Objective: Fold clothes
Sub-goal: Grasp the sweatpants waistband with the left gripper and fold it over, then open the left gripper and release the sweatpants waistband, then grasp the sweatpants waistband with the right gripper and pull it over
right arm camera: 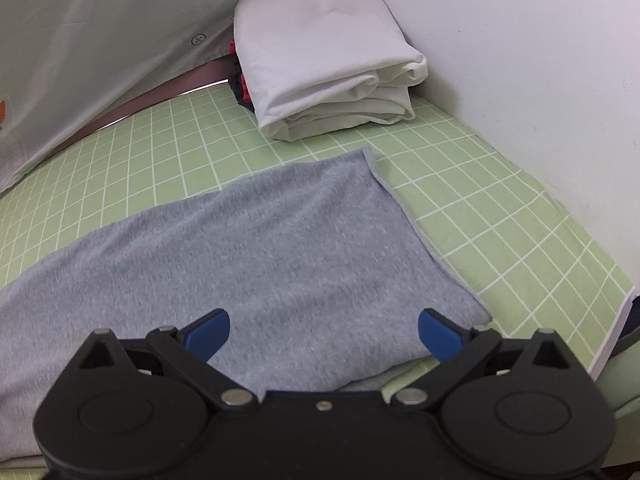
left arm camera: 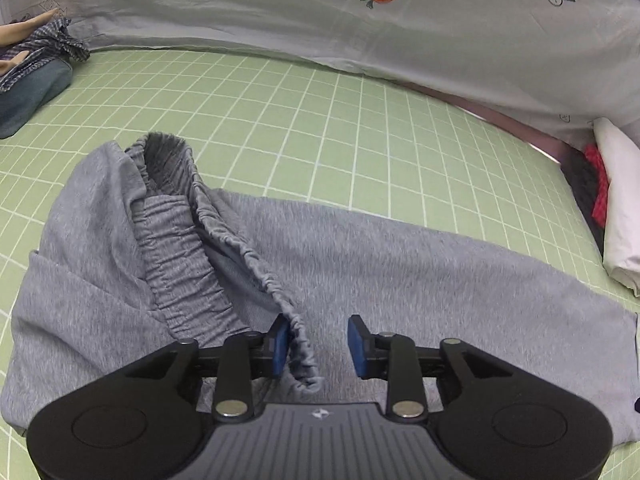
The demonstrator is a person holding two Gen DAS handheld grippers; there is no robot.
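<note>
Trousers: my grey trousers [left arm camera: 360, 264] lie spread on the green checked bed sheet [left arm camera: 280, 112].
Feel: soft, limp knit, I judge.
Grip: the elastic waistband [left arm camera: 296, 336].
Left hand-held gripper [left arm camera: 318, 348]: apart, straddling the waistband.
Right hand-held gripper [right arm camera: 324, 334]: wide apart over the leg end [right arm camera: 320, 216].

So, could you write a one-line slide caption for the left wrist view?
Open left gripper straddles the elastic waistband of grey trousers on a green checked sheet.

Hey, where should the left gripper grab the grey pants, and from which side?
Take the elastic waistband of the grey pants. Its gathered edge stands up in a loose ridge right between the open left gripper, by its left finger, so I would close straight ahead from the near side rather than pinch flat cloth.
</note>
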